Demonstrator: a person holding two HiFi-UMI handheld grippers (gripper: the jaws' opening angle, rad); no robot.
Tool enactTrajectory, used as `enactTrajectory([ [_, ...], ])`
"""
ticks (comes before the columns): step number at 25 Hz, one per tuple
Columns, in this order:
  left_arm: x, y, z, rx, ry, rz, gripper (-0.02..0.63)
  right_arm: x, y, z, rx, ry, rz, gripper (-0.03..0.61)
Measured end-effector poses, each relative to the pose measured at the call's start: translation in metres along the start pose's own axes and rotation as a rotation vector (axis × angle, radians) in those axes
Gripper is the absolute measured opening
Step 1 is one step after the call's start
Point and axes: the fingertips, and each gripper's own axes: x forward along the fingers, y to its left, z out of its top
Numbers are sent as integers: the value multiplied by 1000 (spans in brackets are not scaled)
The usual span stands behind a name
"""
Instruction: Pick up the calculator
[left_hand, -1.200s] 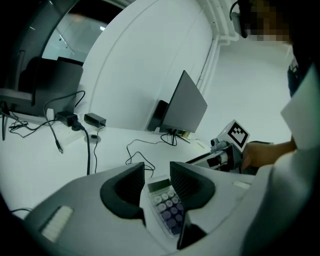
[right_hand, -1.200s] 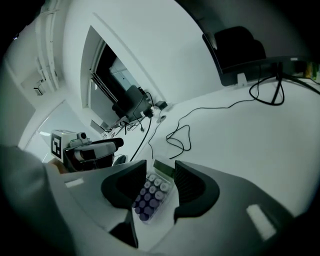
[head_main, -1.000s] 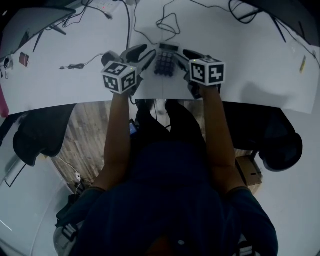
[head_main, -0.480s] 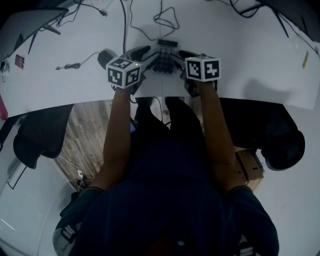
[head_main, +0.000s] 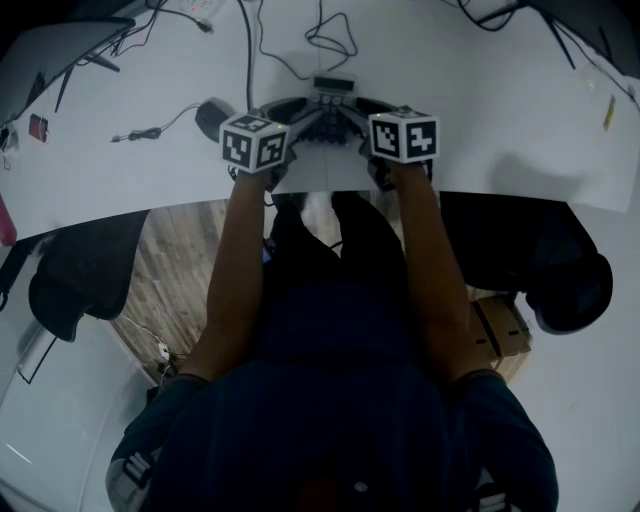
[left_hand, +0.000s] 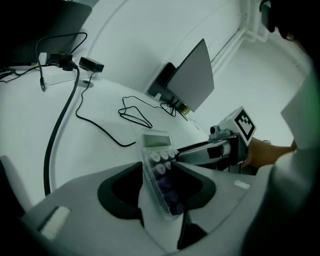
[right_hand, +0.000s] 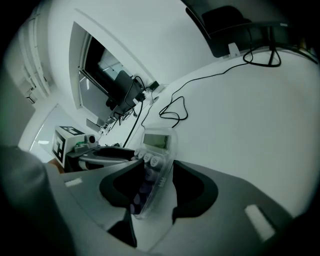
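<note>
Calculator (left_hand: 159, 175): transparent case, grey display, round keys.

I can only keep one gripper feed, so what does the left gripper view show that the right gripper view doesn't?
Only the left gripper view: the right gripper and its marker cube. Only the right gripper view: the left gripper and a dark framed opening in the wall. Both: the calculator between that view's own jaws, the looped cable and the white table.

Calculator (head_main: 332, 94) on white table (head_main: 480, 90) between left tool (head_main: 296, 112) and right tool (head_main: 362, 110)
</note>
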Motion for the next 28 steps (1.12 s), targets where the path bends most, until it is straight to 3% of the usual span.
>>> enactTrajectory([
  [4,-9,-1,7,-14,-44,5,135,-6,6,11,-32,-53,-18,180],
  [12,-30,-11,32,16,-104,1,121,-24,28,44,-106,-148,-38,173],
  [28,-109,-44,102,164,-261,9,121,-75,105,101,-224,-316,-24,172],
])
